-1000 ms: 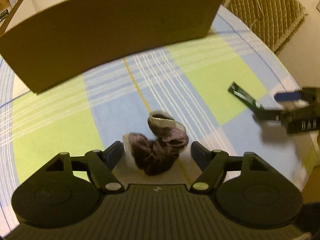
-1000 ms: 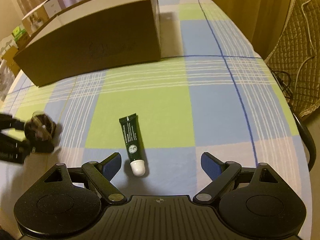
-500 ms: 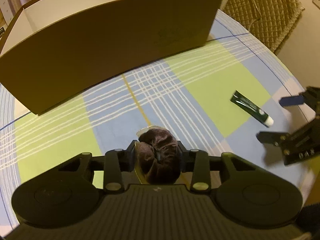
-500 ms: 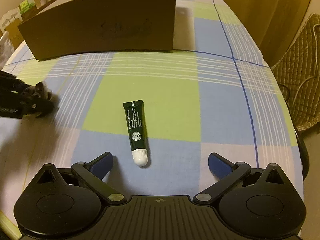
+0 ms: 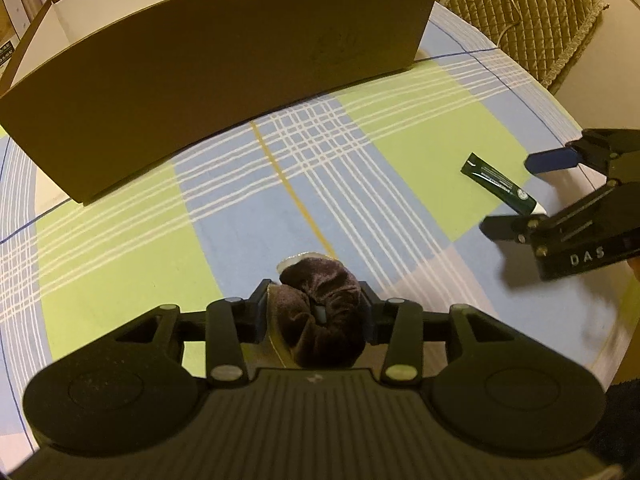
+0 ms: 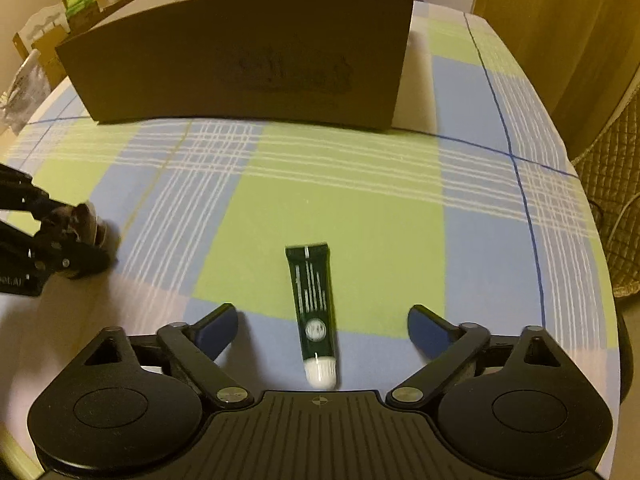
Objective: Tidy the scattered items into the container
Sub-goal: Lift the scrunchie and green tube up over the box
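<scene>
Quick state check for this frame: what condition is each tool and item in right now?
Left tool: shut on the scrunchie.
Scrunchie: squeezed between the left tool's fingers.
Right tool: open, straddling the tube.
Tube: lying flat on the tablecloth, capped, ungripped.
Cardboard box: open-topped; contents not visible.

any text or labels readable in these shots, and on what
"DAS": on the side of the right gripper, seen from the left wrist view.
White print and a round emblem on the green tube: too blurred to read.
Faint dark stamp on the cardboard box: unreadable.
</scene>
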`<state>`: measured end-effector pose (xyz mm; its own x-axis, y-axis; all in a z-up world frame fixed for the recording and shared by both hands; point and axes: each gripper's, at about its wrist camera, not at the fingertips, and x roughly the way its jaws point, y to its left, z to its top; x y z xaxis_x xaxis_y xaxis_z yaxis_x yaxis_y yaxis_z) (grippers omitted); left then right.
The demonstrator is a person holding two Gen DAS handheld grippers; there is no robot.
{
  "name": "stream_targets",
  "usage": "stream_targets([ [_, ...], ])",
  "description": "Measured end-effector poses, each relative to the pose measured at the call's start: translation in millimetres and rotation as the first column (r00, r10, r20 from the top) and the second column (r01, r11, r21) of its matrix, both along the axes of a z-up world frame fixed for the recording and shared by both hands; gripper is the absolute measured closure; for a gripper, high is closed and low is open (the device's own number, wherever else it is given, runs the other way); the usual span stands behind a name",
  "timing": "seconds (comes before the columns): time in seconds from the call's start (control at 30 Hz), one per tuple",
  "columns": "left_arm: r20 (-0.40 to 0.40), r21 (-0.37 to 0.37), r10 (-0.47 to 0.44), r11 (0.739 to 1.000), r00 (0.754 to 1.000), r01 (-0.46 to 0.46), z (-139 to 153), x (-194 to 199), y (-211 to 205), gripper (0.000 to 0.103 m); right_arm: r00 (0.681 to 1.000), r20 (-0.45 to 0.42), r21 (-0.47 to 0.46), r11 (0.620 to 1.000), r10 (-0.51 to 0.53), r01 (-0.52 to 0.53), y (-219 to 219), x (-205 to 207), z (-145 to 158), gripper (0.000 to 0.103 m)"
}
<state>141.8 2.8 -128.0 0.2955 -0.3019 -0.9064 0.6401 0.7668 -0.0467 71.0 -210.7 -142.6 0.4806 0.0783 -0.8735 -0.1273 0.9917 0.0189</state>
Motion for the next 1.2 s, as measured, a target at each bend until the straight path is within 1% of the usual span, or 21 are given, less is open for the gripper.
stream_targets([
  [0.07, 0.005, 0.0, 0.0, 1.0, 1.0, 0.0, -0.8, 0.4, -0.5, 0.063, 1.0, 0.005, -0.006, 1.0, 0.005, -0.005, 1.0, 2.7, 1.5, 0.024],
  [0.13, 0.009, 0.002, 0.001, 1.0, 1.0, -0.001, -0.8, 0.3, -0.9, 0.063, 1.0, 0.004, -0.006, 1.0, -0.001, 0.001, 0.6, 4.1, 2.0, 0.026],
  [0.2, 0.012, 0.006, 0.0, 1.0, 1.0, 0.0, -0.8, 0.3, -1.8, 0.063, 1.0, 0.009, -0.013, 1.0, -0.006, 0.007, 1.7, 2.9, 1.7, 0.03],
  [0.27, 0.015, 0.009, -0.001, 1.0, 1.0, 0.001, -1.2, 0.4, -2.6, 0.063, 1.0, 0.013, -0.012, 1.0, 0.001, 0.0, 3.6, 1.4, 3.1, 0.038],
  [0.4, 0.017, 0.011, -0.002, 1.0, 1.0, 0.002, -0.9, -0.3, -3.1, 0.063, 1.0, 0.019, -0.013, 1.0, 0.01, -0.01, 6.8, -2.0, 5.7, 0.046],
  [0.43, 0.017, 0.011, -0.002, 1.0, 1.0, 0.001, -0.8, -0.6, -3.4, 0.063, 1.0, 0.02, -0.012, 1.0, 0.012, -0.011, 7.2, -2.3, 6.2, 0.052],
  [0.47, 0.018, 0.012, -0.001, 1.0, 1.0, 0.001, -0.8, -0.9, -3.7, 0.063, 1.0, 0.022, -0.013, 1.0, 0.015, -0.015, 7.7, -2.5, 7.0, 0.065],
  [0.53, 0.02, 0.013, 0.0, 1.0, 1.0, -0.001, -0.7, -1.6, -4.1, 0.063, 0.999, 0.021, -0.014, 1.0, 0.027, -0.026, 9.5, -2.8, 8.5, 0.083],
  [0.67, 0.021, 0.012, 0.0, 1.0, 1.0, 0.0, -0.4, -3.3, -4.0, 0.065, 0.999, 0.012, 0.003, 0.999, 0.036, -0.036, 10.5, -5.8, 9.1, 0.083],
  [0.9, 0.015, 0.003, 0.013, 1.0, 1.0, -0.013, 2.0, -6.7, 2.2, 0.069, 0.999, -0.019, 0.11, 0.994, 0.026, -0.024, 6.5, -13.7, 13.9, 0.083],
  [1.1, 0.035, -0.019, 0.034, 0.999, 0.999, -0.034, 13.2, -5.9, 8.9, 0.07, 1.0, 0.017, 0.164, 0.986, 0.018, -0.021, 6.9, -9.6, 29.9, 0.083],
  [1.2, 0.058, -0.033, 0.046, 0.998, 0.997, -0.044, 22.5, -3.9, 11.3, 0.07, 0.999, 0.043, 0.184, 0.983, 0.019, -0.027, 9.5, -4.8, 38.4, 0.083],
])
